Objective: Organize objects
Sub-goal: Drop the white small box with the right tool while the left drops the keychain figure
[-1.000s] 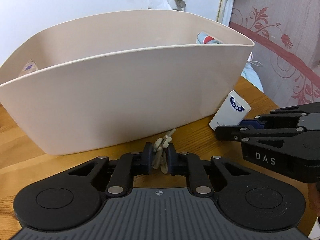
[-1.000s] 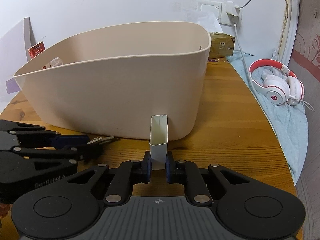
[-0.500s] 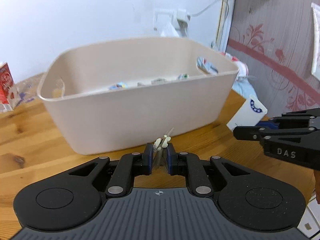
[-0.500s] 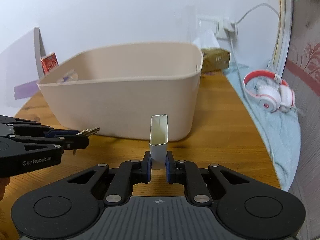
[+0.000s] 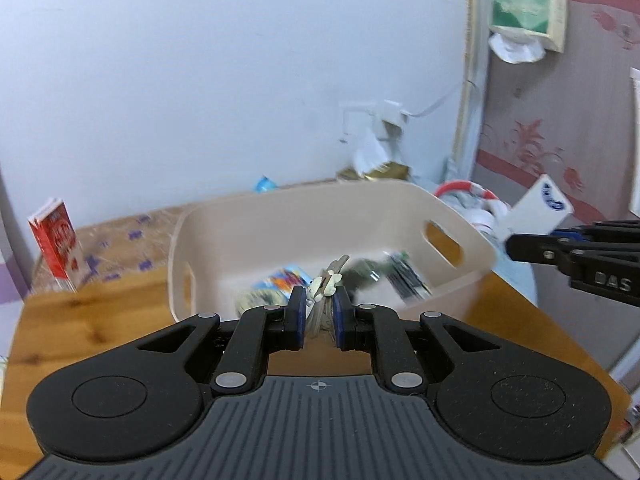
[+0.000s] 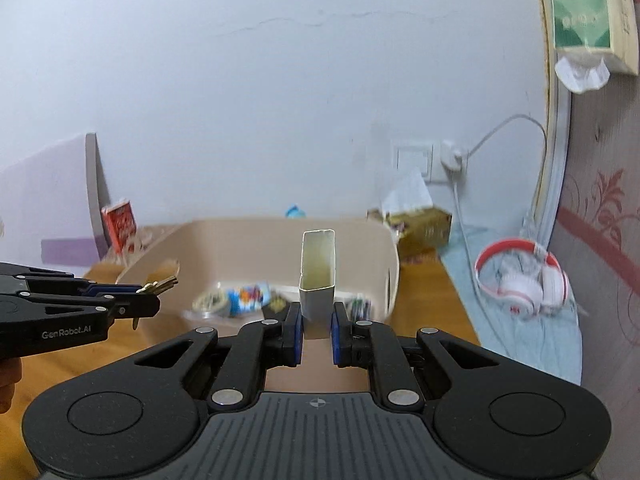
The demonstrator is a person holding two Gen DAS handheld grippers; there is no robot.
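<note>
At frame center, the left gripper (image 5: 319,312) clamps a bunch of keys (image 5: 326,286) above the near rim of the beige bin (image 5: 448,216). At center in its own view, the right gripper (image 6: 316,330) grips a white box (image 6: 318,272) upright before the bin.

Pale blue-white wall (image 6: 240,80), socket (image 6: 416,158), patterned panel (image 6: 600,208), wooden table (image 5: 80,312).

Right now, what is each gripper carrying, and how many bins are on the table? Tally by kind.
Bunch of metal keys, in the left gripper: 1
Small white cardboard box, in the right gripper: 1
Beige plastic bin: 1
Total: 3
</note>
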